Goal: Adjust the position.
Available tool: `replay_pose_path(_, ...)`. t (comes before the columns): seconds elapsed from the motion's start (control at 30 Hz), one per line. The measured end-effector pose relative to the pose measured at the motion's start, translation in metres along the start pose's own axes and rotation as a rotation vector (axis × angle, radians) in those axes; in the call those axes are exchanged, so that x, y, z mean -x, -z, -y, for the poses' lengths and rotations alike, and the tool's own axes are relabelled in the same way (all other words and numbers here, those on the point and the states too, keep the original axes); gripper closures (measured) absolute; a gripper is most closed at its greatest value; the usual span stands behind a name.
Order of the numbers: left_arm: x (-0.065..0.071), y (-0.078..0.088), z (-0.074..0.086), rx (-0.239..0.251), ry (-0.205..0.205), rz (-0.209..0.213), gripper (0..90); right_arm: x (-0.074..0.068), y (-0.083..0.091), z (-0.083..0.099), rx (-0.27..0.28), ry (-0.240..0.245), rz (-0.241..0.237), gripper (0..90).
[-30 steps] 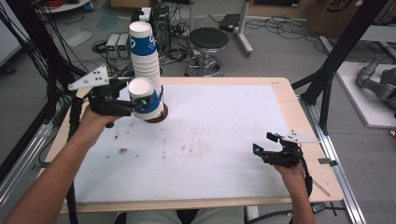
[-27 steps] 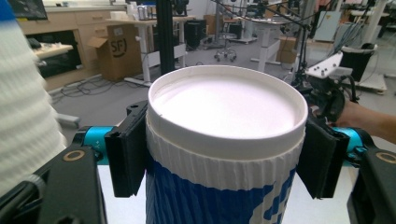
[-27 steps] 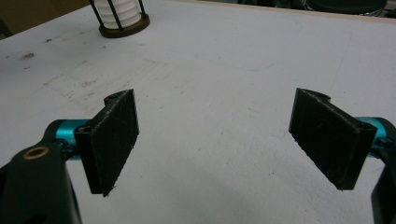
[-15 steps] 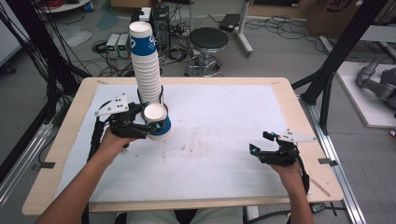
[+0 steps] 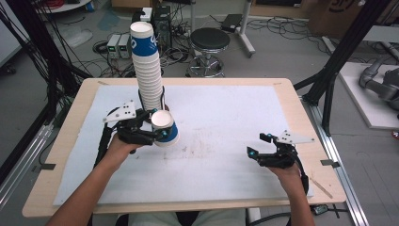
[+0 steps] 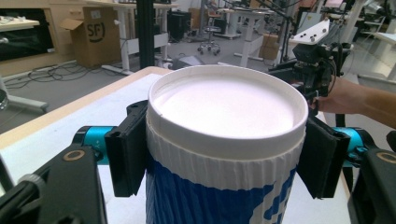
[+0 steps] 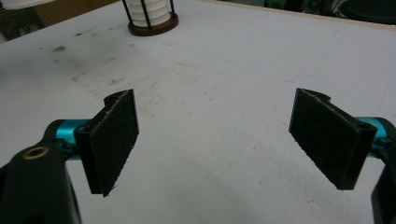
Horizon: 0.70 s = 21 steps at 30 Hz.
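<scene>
Your left gripper [image 5: 157, 134] has its fingers [image 6: 126, 154] pinching a cup [image 5: 165, 127] from both sides, pads pressed on the ribbed white band just under the rim; in the left gripper view the cup [image 6: 224, 154] sits upright betw. the two pads, mouth up, blue print on the lower wall. Taking the stack [image 5: 147, 70] as landmark: the cup is just in front of its base & a bit to the right, near it; can't tell if the cup bottom touches the surface [image 5: 226, 179] or hangs just above. The stack is tall, white & blue cups, standing in a dark round holder w/ thin upright rods, seen close in the right gripper view [image 7: 150, 21]; it leans slightly. Your right gripper [image 5: 263, 151] is well apart from the stack, far to its right & nearer to you, low over the white sheet. Its fingers [image 7: 112, 140] are spread wide w/ nothing betw. them, just bare, lightly smudged sheet. In the left gripper view your right hand & gripper [image 6: 313, 60] show beyond the cup's rim.
</scene>
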<state>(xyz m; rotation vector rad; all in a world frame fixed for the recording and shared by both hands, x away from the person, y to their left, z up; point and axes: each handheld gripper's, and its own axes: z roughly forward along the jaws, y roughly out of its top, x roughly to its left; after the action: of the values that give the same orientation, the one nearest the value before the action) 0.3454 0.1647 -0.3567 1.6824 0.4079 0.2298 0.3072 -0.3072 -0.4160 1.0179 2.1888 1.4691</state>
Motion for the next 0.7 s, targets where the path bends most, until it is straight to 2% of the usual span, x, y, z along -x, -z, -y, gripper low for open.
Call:
replay_pose_path(0.27,0.001,-0.012,0.007,-0.009,0.008,0.036,28.5,-0.013,-0.009,-0.006,0.017,0.026,-0.081,16.1)
replay_pose_path(0.43,0.006,-0.019,0.008,-0.002,0.007,0.064,28.5,-0.027,-0.017,-0.009,0.012,0.044,-0.177,16.1)
replay_pose_path(0.5,0.008,-0.023,0.008,-0.013,-0.003,0.076,28.5,-0.032,-0.022,-0.012,0.022,0.056,-0.21,16.1)
replay_pose_path(0.7,0.012,-0.029,0.009,-0.007,0.001,0.108,28.5,-0.049,-0.04,-0.023,0.052,0.099,-0.318,16.1)
